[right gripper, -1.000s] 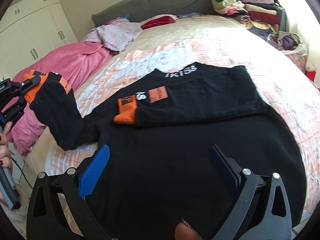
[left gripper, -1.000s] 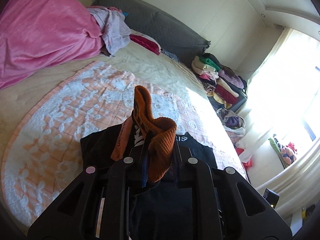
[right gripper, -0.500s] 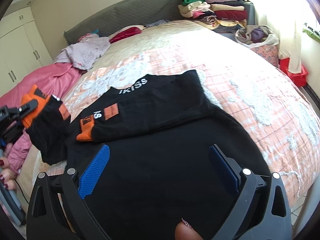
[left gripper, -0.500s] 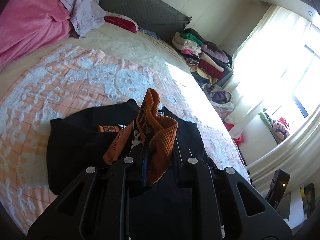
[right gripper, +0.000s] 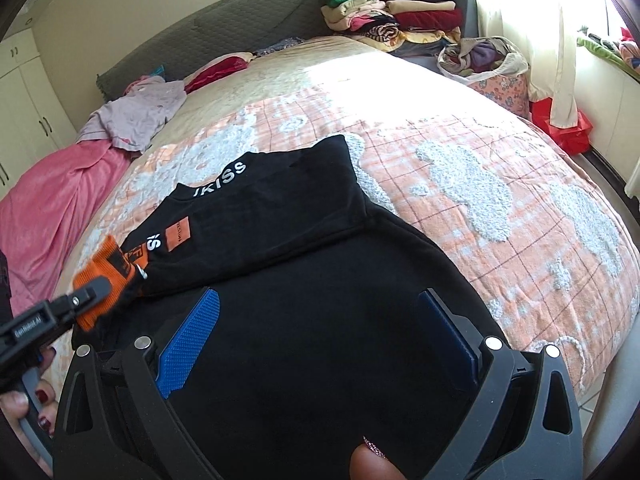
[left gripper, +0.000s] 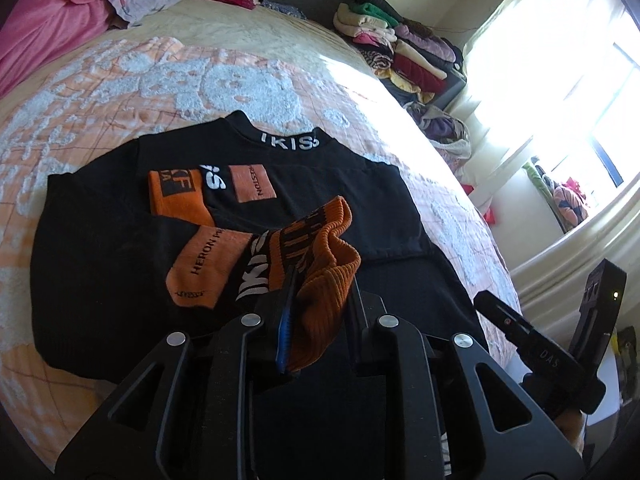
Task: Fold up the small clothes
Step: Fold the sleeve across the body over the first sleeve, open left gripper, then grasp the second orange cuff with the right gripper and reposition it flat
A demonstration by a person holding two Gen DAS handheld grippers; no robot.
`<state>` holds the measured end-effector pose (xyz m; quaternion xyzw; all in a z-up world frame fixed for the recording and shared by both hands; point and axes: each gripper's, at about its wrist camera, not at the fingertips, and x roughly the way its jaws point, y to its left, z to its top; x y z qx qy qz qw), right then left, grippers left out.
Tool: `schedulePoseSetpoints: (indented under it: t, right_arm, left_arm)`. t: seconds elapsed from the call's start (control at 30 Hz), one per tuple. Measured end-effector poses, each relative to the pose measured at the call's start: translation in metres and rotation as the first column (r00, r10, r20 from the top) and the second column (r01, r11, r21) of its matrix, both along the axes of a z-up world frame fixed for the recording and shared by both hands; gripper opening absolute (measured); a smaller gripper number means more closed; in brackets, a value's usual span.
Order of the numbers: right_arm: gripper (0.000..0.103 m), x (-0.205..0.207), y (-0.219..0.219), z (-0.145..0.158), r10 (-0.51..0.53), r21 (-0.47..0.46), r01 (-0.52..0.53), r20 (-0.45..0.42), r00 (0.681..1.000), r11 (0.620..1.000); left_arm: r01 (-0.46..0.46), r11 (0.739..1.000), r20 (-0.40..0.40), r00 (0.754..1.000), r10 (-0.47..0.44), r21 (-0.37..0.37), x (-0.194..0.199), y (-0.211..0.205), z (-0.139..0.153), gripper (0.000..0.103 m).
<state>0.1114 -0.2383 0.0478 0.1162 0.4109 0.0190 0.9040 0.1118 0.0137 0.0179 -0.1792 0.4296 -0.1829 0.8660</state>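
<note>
A black sweatshirt [left gripper: 100, 264] with orange cuffs lies flat on the patterned bedspread [left gripper: 120, 92]. One sleeve is folded across the chest, and its cuff [left gripper: 176, 196] rests beside an orange patch. My left gripper [left gripper: 323, 276] holds the other sleeve's orange cuff [left gripper: 320, 300] low over the chest. Its jaws are opening with the cuff still between the pads. From the right wrist, that gripper [right gripper: 94, 290] shows at the sweatshirt's left edge. My right gripper [right gripper: 320, 294] hangs open over the sweatshirt's lower body [right gripper: 320, 360], with nothing between its fingers.
A pink blanket [left gripper: 48, 20] and a lilac garment [right gripper: 136, 116] lie near the grey headboard [right gripper: 224, 28]. Folded clothes [right gripper: 392, 8] are stacked beyond the bed, beside a bag of laundry [right gripper: 480, 56]. The bed's edge drops off at the right [right gripper: 600, 340].
My left gripper has come down and across with the orange cuff, and the sleeve now lies over the sweatshirt's chest. The right gripper has shifted sideways and stayed open.
</note>
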Motion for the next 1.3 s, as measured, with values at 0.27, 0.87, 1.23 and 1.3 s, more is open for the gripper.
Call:
schedulePoseSetpoints:
  t: [0.27, 0.87, 1.23, 1.3]
  right_arm:
    - [0.098, 0.003, 0.010, -0.007, 0.026, 0.017, -0.025, -0.018, 1.000, 1.000]
    - [0.098, 0.028, 0.131, -0.058, 0.314, 0.070, -0.307, -0.125, 0.941, 0.949]
    - [0.029, 0.032, 0.136, -0.064, 0.310, 0.088, -0.304, -0.063, 0.949, 0.948]
    - [0.017, 0.034, 0.135, -0.061, 0.324, 0.100, -0.318, -0.048, 0.945, 0.943]
  left_arm:
    - [0.049, 0.999, -0.001, 0.999, -0.049, 0.006, -0.011, -0.002, 0.001, 0.047]
    - [-0.227, 0.957, 0.031, 0.974, 0.225, 0.182, -0.038, 0.095, 0.011, 0.089]
    - [-0.337, 0.926, 0.036, 0.941, 0.336, 0.173, -0.048, 0.136, 0.013, 0.091]
    - [-0.348, 0.924, 0.030, 0.937, 0.348, 0.156, -0.050, 0.141, 0.012, 0.091]
